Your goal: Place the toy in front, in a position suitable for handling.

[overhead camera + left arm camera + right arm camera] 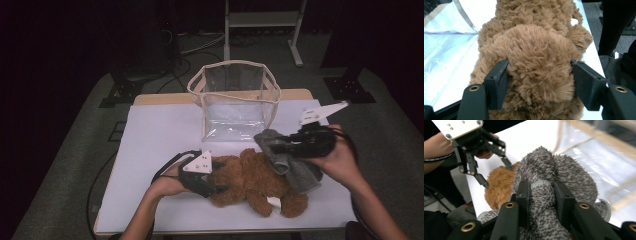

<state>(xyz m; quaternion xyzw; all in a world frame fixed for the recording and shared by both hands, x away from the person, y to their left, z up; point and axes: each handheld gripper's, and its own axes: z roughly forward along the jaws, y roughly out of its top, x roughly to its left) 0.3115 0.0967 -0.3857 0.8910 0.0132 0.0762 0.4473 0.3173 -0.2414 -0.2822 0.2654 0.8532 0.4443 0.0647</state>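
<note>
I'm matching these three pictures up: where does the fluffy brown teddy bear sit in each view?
High view: fluffy brown teddy bear lies low centre on the white table.
Left gripper view: bear at centre, pinched between the jaws.
Right gripper view: bear left of centre, behind the grey knitted cloth.
Shared landmark: clear plastic bag.

Dim light falls from above on the white bench (pixel 150 145), leaving the room around it nearly black in the high view, which is soft and grainy. Beyond the right gripper's fingers (pixel 523 195), the clear bag (pixel 599 157) smears with motion blur and glare. The brown fur (pixel 536 57) between the left gripper's fingers (pixel 499 77) stays sharp.
</note>
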